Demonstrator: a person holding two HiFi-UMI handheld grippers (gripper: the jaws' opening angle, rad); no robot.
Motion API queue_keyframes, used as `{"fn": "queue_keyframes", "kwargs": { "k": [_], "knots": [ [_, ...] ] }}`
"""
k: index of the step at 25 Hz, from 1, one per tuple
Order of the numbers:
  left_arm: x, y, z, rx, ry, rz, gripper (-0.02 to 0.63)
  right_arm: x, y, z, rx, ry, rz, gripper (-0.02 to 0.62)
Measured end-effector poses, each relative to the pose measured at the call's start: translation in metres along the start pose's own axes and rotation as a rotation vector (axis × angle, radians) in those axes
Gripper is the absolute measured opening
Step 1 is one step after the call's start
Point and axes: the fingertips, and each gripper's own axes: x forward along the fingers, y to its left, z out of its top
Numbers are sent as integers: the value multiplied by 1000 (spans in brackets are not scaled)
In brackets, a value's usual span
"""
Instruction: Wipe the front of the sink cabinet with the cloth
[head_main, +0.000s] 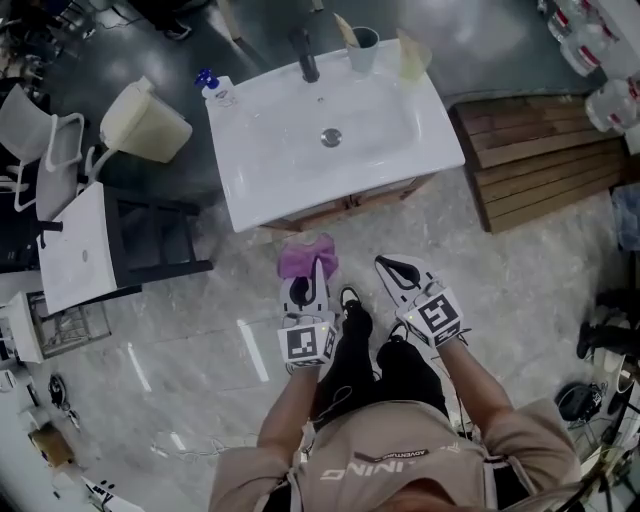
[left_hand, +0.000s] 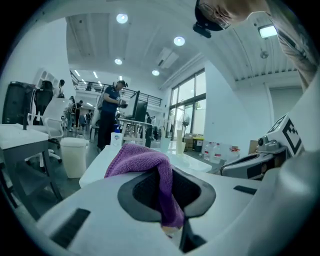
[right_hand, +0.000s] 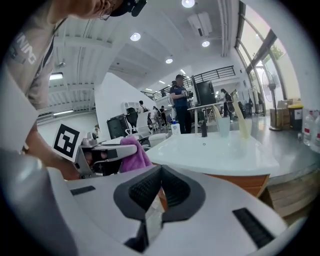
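Nearest, 2 forearms reach forward and down, 1 gripper in each hand; the left gripper (head_main: 318, 270) has its jaws pinched on 1 purple cloth (head_main: 303, 256), bunched over its tips; the right gripper (head_main: 393, 266), just beside it, has jaws together on nothing; ahead of both stands 1 sink cabinet (head_main: 352, 205).

Bare floor (head_main: 225, 310) fronts the sink cabinet (head_main: 350, 204); wooden platform (head_main: 540, 150) flanks right.

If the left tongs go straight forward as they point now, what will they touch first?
Probably the sink cabinet. The left tongs, shut on the purple cloth, point at its front, so the cloth would touch first. Depth and height are unclear.
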Motion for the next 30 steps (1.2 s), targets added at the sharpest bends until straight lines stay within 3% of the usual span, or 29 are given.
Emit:
{"fn": "queue_keyframes", "kwargs": {
  "k": [7, 13, 21, 30],
  "knots": [
    [-22, -4, 84, 17, -29, -56, 37, -22, 31, 84, -82, -5, 27, 11],
    [-32, -5, 139, 34, -61, -108, 37, -39, 36, 145, -108, -73, -37, 11],
    [-26, 0, 183, 85, -86, -185, 37, -52, 24, 200, -115, -181, -131, 11],
    [-28, -1, 221, 90, -114, -171, 37, -62, 26, 241, -161, -251, -98, 11]
  ]
}}
